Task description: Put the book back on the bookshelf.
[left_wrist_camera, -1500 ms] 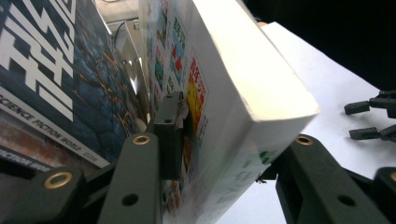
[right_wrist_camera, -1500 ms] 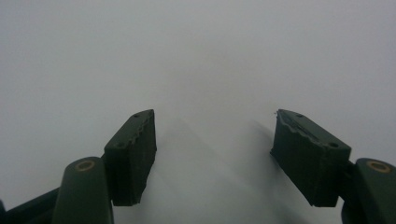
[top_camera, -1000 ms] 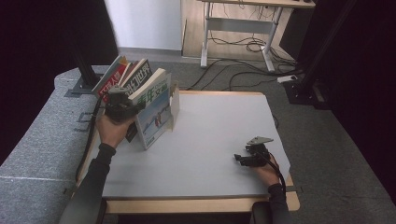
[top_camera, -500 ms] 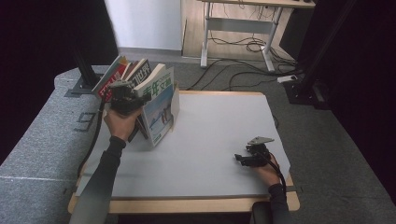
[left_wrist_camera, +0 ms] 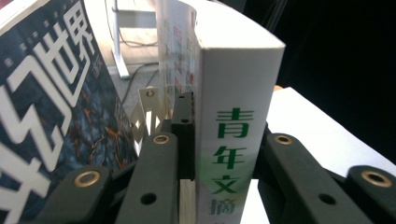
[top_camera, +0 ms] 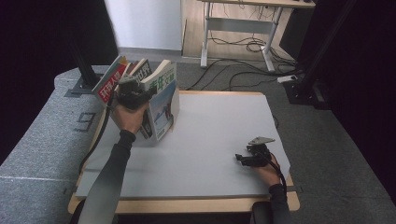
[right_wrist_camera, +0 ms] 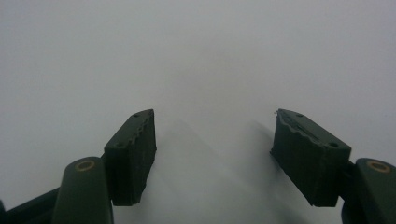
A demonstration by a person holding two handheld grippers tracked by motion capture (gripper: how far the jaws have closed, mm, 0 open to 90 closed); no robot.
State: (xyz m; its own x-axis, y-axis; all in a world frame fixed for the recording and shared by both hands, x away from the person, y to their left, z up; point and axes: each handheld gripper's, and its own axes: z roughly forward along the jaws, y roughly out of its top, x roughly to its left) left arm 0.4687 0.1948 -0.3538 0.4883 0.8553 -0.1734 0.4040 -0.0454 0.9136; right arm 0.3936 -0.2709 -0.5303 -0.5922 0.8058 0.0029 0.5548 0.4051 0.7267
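Observation:
A thick book [top_camera: 163, 100] with a white spine and green characters stands upright at the table's back left. My left gripper [top_camera: 135, 93] is shut on it from the near side. In the left gripper view the two jaws press on either side of the book [left_wrist_camera: 233, 93] at my left gripper [left_wrist_camera: 226, 126]. A dark blue magazine [left_wrist_camera: 51, 93] leans just left of it. At the front right my right gripper [top_camera: 240, 157] rests on the table, pointing left. Its jaws stand open over bare grey surface, with nothing between them at my right gripper [right_wrist_camera: 212, 140].
A red magazine [top_camera: 111, 81] and the dark magazine [top_camera: 142, 70] lean together behind the held book. The grey tabletop [top_camera: 215, 126] spreads between my hands. Beyond the table's far edge are a desk frame [top_camera: 233, 28] and floor cables [top_camera: 243, 70].
My left gripper has shifted to the right with the white-spined book in it, and the book stands more upright. The right gripper has not moved.

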